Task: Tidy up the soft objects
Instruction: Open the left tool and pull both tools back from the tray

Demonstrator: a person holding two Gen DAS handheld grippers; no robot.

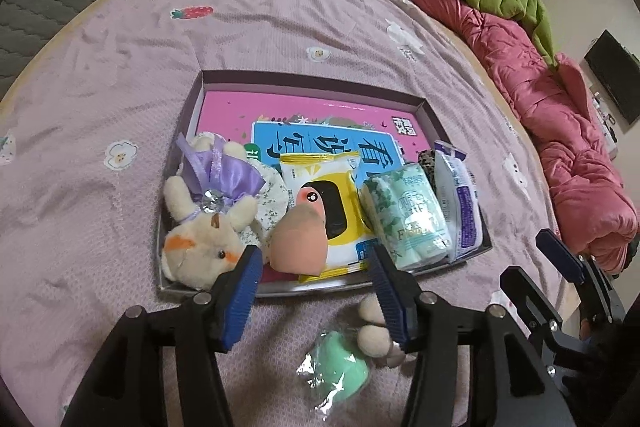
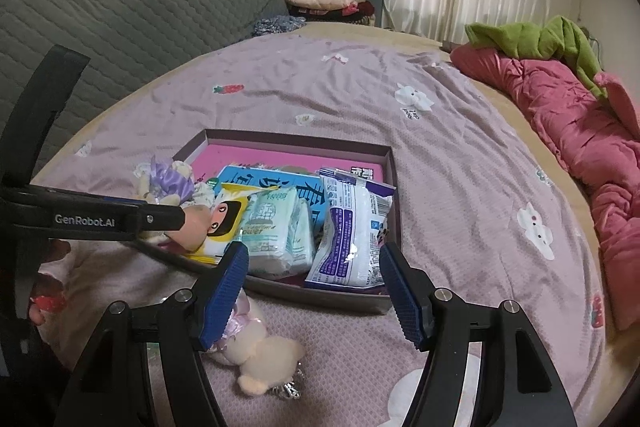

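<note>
Soft objects were mostly gathered in the shallow box [image 1: 424, 107] on the bed, with two pieces left outside it. The left gripper [image 1: 316, 263] stood spread, nothing between its blue pads; it hung over the near rim of the box, just above the peach sponge [image 1: 298, 239]. The right gripper [image 2: 314, 285] was likewise spread and empty, aimed at the near right corner of the box.

Contents of the box, left to right:
- cream plush bunny [image 1: 204, 247] in a lilac dress, lying against the left wall
- peach sponge, resting on the yellow wipes pack [image 1: 340, 211]
- green tissue pack [image 1: 408, 215], beside the wipes
- white and purple packet [image 2: 352, 239], leaning at the right wall
- a blue book [image 1: 320, 143] on a pink one beneath them

Outstanding items, judged from their position:
- a mint-green sponge [image 1: 344, 367] in clear wrap, on the lilac sheet [image 1: 280, 39] just short of the box
- a small cream plush toy [image 2: 260, 351], on the sheet beneath the right gripper, touching or nearly touching the green sponge

Progress was judged as well advanced: most items were placed, two remained. The pink quilt [image 1: 540, 107] at the far side lay well apart from the box
</note>
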